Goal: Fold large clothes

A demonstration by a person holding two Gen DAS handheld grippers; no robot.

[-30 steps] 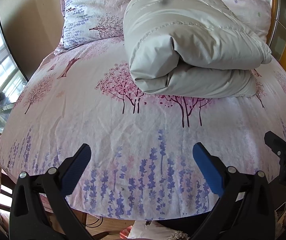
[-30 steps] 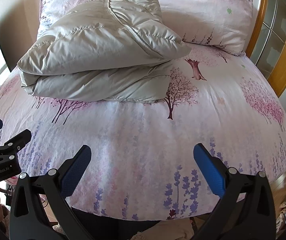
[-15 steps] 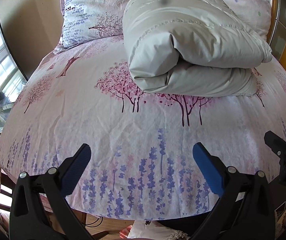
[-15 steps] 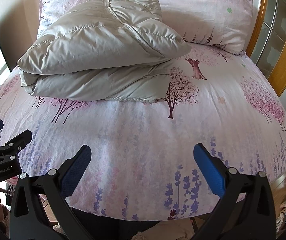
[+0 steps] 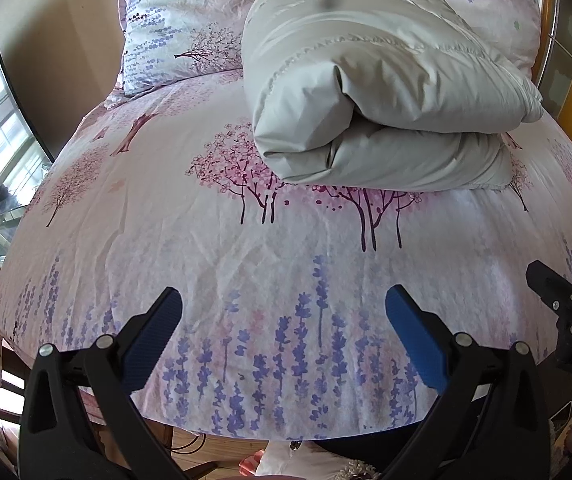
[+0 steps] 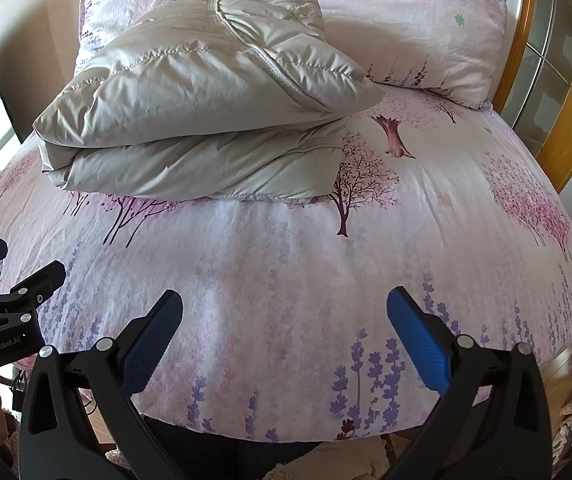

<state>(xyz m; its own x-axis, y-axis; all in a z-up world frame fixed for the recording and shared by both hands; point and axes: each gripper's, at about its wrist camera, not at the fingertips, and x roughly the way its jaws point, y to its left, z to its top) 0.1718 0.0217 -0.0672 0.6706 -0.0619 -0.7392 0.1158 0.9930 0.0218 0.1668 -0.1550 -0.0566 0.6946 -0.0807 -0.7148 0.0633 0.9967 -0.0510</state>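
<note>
Left wrist view: my left gripper (image 5: 284,324) hangs over the near edge of the bed (image 5: 214,248), its blue-padded fingers (image 5: 152,334) spread wide apart with nothing between them.
Right wrist view: my right gripper (image 6: 284,326) hangs over the same near edge, fingers (image 6: 419,344) equally wide apart, empty.
Padded jacket (image 6: 206,96): a pale grey quilted coat, folded into a thick two-layer bundle, lying on the bed well beyond both grippers, toward the headboard end.
Jacket against pillows: its far end rests up against the pillows (image 6: 413,28); in the left view it covers part of the right pillow, while the left pillow (image 5: 174,24) sits just beside it.
Jacket fold: the rolled, closed fold faces the left gripper; the open edges with a stitched seam face the right.
Bed cover: pink sheet printed with trees near the jacket and purple lavender stems nearer my fingers, lightly creased.
Neighbouring tool: each gripper shows at the other view's edge, beside the bed's near edge.
Beyond the bed: a wooden headboard (image 6: 525,32) behind the pillows.
</note>
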